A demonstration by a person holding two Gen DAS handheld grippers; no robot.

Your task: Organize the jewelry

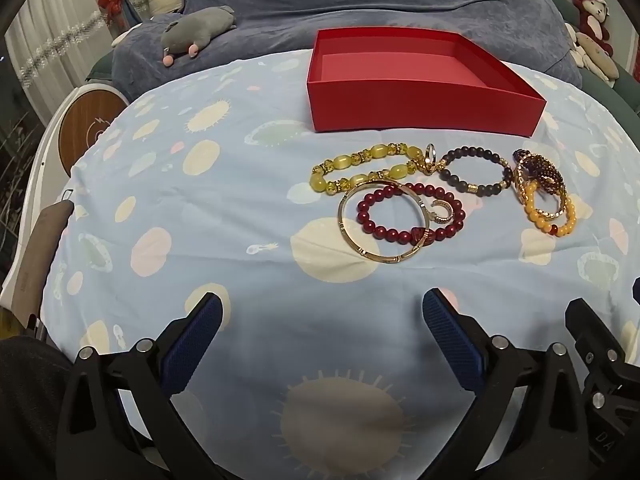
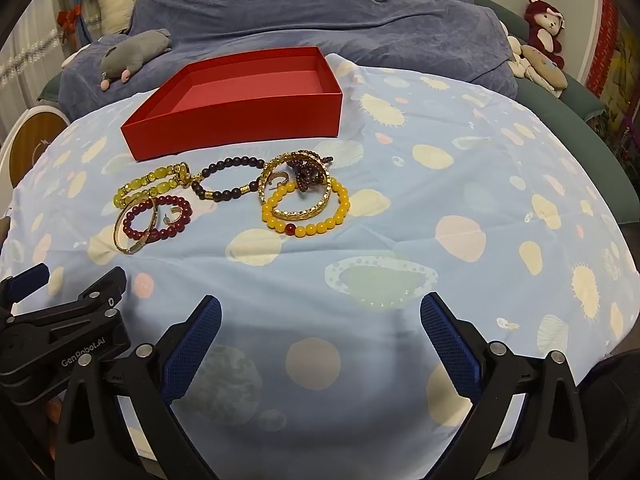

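No piece is picked yet. The left gripper (image 1: 322, 316) and right gripper (image 2: 320, 316) hover with jaws wide, empty. The bracelets (image 2: 224, 196) lie clustered on the counter (image 2: 400, 240) before the empty red box (image 2: 240, 92); next move: grasp one bracelet.

You are looking at a pale blue cloth (image 1: 240, 208) printed with planets and suns, spread over the surface and filling most of both views. At upper centre of the left wrist view an open red box (image 1: 424, 114) sits on it. Just below the box lies a cluster of bracelets: yellow-green beads (image 1: 360, 170), dark beads (image 1: 476, 172), dark red beads (image 1: 408, 216), a gold bangle (image 1: 348, 236) and orange beads (image 2: 306, 216).
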